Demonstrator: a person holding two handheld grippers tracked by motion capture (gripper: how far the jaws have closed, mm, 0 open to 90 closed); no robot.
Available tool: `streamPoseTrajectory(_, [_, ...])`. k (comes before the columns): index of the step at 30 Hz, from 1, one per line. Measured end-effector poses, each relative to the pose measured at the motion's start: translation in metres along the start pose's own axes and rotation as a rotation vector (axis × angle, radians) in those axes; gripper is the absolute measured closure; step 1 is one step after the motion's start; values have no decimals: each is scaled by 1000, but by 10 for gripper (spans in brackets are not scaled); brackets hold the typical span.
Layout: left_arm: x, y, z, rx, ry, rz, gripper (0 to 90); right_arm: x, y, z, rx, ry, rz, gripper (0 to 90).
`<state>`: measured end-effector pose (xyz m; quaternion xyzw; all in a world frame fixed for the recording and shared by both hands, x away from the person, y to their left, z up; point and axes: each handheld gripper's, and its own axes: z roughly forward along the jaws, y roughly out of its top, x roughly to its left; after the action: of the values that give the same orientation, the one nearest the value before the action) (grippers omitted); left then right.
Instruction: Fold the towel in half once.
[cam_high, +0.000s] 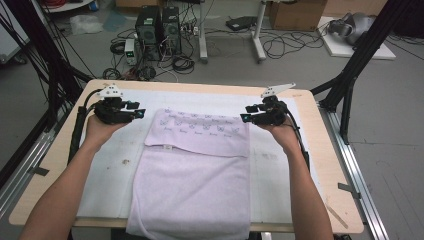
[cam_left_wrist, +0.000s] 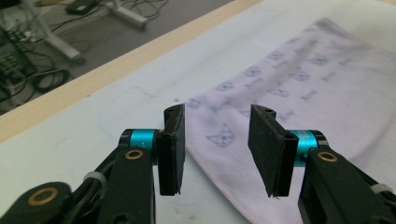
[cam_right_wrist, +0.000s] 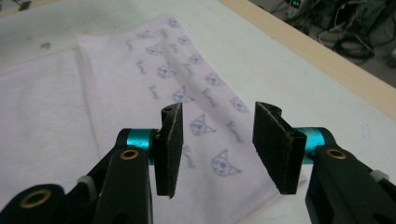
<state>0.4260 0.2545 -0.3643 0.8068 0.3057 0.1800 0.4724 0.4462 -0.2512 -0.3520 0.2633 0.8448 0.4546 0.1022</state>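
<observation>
My left gripper (cam_high: 141, 113) and right gripper (cam_high: 243, 118) hang just above the table (cam_high: 320, 150), jaws parted, nothing between the pads. The table's white cover (cam_high: 105, 170) carries the lilac towel (cam_high: 200, 185), folded, its cat-printed flap (cam_high: 200, 127) lying between my two grippers and its near end drooping over the table edge. Nothing blocks either gripper. Beyond the far edge, computer towers (cam_high: 157, 27) and cables (cam_high: 285, 42) clutter the floor.

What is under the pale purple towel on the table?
The towel lies on a white mat covering the wooden table. Its far end is folded back onto itself; anything beneath the fabric is hidden.
</observation>
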Motion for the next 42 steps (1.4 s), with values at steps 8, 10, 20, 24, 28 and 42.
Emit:
streamPoseTrajectory(8, [-28, -25, 3, 25, -106, 61, 572, 29, -28, -2, 15, 27, -33, 531])
streamPoseTrajectory(10, [-34, -34, 6, 26, -121, 66, 572, 35, -37, 1, 39, 29, -47, 531])
streamPoseTrajectory(20, [-46, -60, 24, 114, -168, 80, 569, 47, -76, 18, 101, 59, -10, 547])
streamPoseTrajectory(24, [-47, -65, 34, 169, -146, 88, 633, 46, -88, 30, 159, 74, 8, 555])
streamPoseTrajectory(28, [-46, -69, 38, 192, -117, 74, 728, 47, -88, 35, 169, 79, -6, 670])
streamPoseTrajectory(42, [-49, -53, 13, 114, -83, 77, 875, 48, -75, 14, 70, 111, -11, 858])
